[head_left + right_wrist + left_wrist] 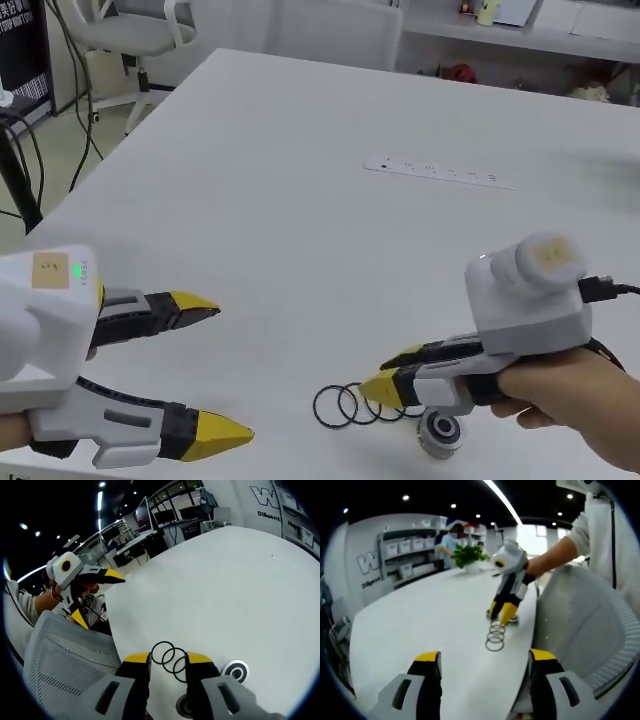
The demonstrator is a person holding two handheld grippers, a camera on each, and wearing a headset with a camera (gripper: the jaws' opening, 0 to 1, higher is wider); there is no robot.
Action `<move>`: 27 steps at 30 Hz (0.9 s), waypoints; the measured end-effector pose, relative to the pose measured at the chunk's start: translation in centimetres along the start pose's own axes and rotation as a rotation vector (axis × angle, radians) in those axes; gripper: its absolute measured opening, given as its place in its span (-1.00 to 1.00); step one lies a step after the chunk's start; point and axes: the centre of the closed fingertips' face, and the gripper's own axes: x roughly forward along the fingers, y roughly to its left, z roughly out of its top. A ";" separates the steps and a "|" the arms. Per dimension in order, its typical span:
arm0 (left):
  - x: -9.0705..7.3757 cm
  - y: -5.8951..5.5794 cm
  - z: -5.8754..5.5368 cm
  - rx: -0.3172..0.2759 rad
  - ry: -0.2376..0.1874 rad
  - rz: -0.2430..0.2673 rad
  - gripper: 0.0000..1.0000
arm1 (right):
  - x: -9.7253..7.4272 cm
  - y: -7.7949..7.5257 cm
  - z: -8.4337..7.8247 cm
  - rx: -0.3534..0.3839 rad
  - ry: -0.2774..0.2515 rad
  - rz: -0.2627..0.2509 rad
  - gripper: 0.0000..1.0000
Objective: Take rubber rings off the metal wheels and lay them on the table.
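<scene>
Your left gripper [220, 370]: jaws spread wide, holding nothing, well apart from the rings.
Your right gripper [385, 372]: jaws slightly apart, tips right at the rings.
Rubber rings [348, 404]: three, overlapping, flat on the table [300, 200].
Metal wheel [440, 432]: just beside your right gripper.

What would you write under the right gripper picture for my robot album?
Yellow-tipped right gripper poised at three black rubber rings on the white table, a metal wheel beside them.
</scene>
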 end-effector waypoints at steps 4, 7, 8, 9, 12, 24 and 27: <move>0.0 0.0 0.1 -0.009 0.001 0.002 0.48 | -0.7 -0.1 0.0 -0.028 -0.014 -0.015 -0.33; 0.1 -0.2 0.0 -0.013 0.005 0.000 0.49 | -1.3 -0.2 0.0 -0.040 -0.020 -0.024 -0.21; 0.1 -0.3 0.0 -0.014 0.007 -0.001 0.50 | -1.6 -0.2 0.0 -0.048 -0.025 -0.027 -0.18; 0.2 -0.4 0.1 -0.012 0.007 -0.002 0.50 | -1.8 -0.2 0.1 -0.051 -0.029 -0.027 -0.16; 0.2 -0.5 0.2 -0.012 0.006 -0.001 0.53 | -2.7 -0.4 0.2 -0.068 -0.047 -0.032 -0.09; 0.2 -0.8 0.5 -0.058 -0.001 0.002 0.87 | -5.9 -1.5 -0.3 -0.124 -0.094 -0.054 0.37; 0.3 -0.8 0.6 -0.065 -0.001 0.007 0.91 | -6.8 -1.7 -0.3 -0.126 -0.120 -0.054 0.44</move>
